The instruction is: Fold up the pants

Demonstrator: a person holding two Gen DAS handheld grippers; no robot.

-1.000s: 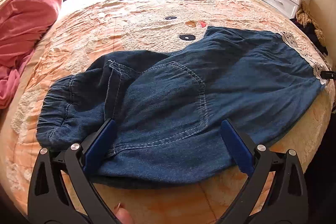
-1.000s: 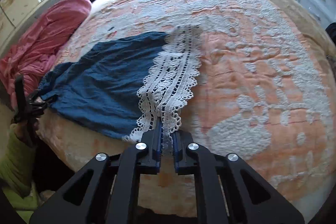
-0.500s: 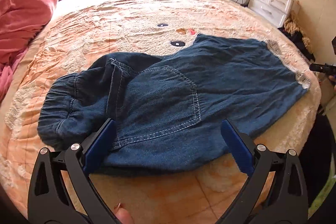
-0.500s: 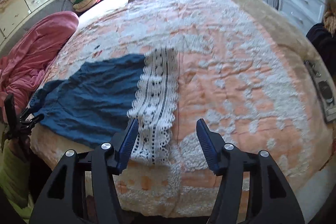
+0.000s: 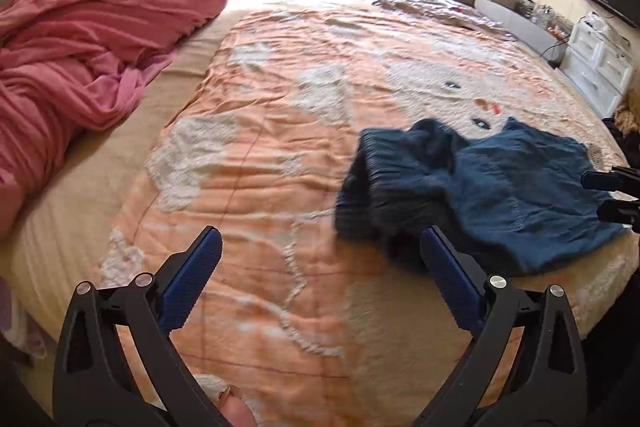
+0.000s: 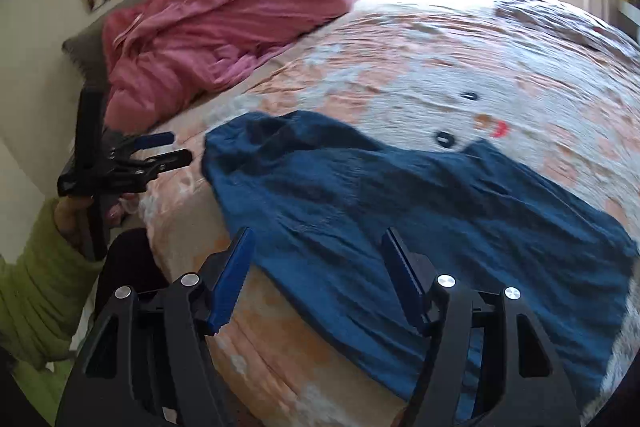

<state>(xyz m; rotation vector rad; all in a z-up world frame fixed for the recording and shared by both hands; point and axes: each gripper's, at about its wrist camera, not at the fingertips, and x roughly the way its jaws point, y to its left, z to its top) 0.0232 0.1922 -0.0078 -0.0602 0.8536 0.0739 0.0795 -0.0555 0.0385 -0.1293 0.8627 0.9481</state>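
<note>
The pants lie folded on the bed, so each hand-held gripper, left and right, stands wide and empty, the right one's jaws having just opened.

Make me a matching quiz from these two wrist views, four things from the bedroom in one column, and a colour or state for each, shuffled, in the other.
Column one:
1. pants
2. bunched blanket
3. right claw
4. person's sleeve

Column two:
A. green
B. open, nothing between its pads
C. pink
D. dark blue denim, lying on the bedspread

Pairs: 1-D, 2-C, 3-B, 4-A
</note>
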